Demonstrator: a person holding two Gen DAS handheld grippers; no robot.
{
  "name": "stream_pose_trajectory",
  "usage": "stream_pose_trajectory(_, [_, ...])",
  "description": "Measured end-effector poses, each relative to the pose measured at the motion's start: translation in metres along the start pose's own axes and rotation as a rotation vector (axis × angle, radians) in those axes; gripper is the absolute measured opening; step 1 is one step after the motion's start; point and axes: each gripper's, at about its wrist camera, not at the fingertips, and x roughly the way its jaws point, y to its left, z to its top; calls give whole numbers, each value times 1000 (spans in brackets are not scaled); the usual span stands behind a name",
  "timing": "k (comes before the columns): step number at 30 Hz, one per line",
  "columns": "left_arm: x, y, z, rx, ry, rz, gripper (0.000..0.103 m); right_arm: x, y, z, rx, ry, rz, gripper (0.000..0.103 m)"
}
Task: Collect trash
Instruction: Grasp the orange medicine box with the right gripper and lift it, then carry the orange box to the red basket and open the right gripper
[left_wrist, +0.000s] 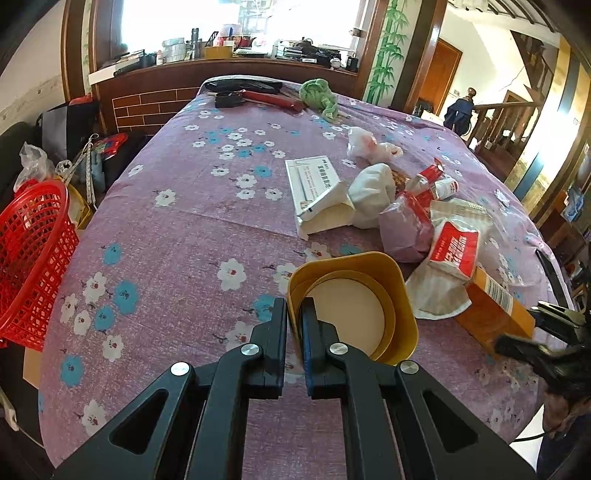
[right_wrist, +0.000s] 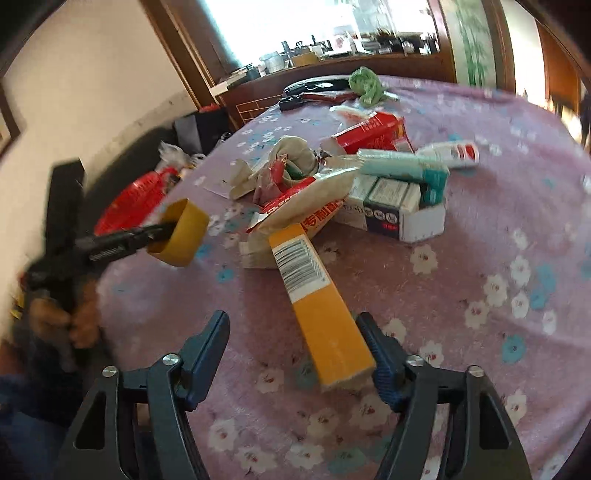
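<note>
My left gripper (left_wrist: 293, 306) is shut on the rim of a yellow paper cup (left_wrist: 402, 295), which it holds just above the table; in the right wrist view the cup (right_wrist: 184, 232) hangs on the left, over the table's edge. A long orange box (right_wrist: 325, 317) with a barcode lies flat on the flowered cloth. My right gripper (right_wrist: 291, 319) stands open around its near end: the right finger is close to the box, the left finger well apart. Seen from the left wrist, the right gripper (left_wrist: 532, 332) sits at the end of the same orange box (left_wrist: 491, 306).
A heap of wrappers, cartons and crumpled bags (right_wrist: 332, 177) covers the middle of the purple tablecloth (left_wrist: 184, 229). A red mesh basket (left_wrist: 33, 251) stands beside the table's left edge. A green cloth (left_wrist: 317, 94) and dark tools lie at the far end.
</note>
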Motion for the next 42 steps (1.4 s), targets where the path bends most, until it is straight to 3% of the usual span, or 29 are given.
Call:
stream_pose_trajectory(1, [0,-2,-2,3,-1,-3,7,3,2,0,-1,15,-19,29])
stream_pose_trajectory(3, [-2,-4,-5,5,-3,-1,7,7,7,-2,-2,19,-47,25])
stream_pose_trajectory(15, [-11,-13,-10,24,-24,-19,7,-39,38,-17,14,-118,10,24])
stream_pose_trajectory(24, [-31,5,-5,-9,-71,-1,7,-22,59,5,31,-92,44,24])
stream_pose_trajectory(33, [-65,62,7,-107,-147,42,7,1,109,53,-24,-62,118,24])
stream_pose_trajectory(42, [-98,157,12,-234,-203,156,7,53,173,110,-52,20,222,25])
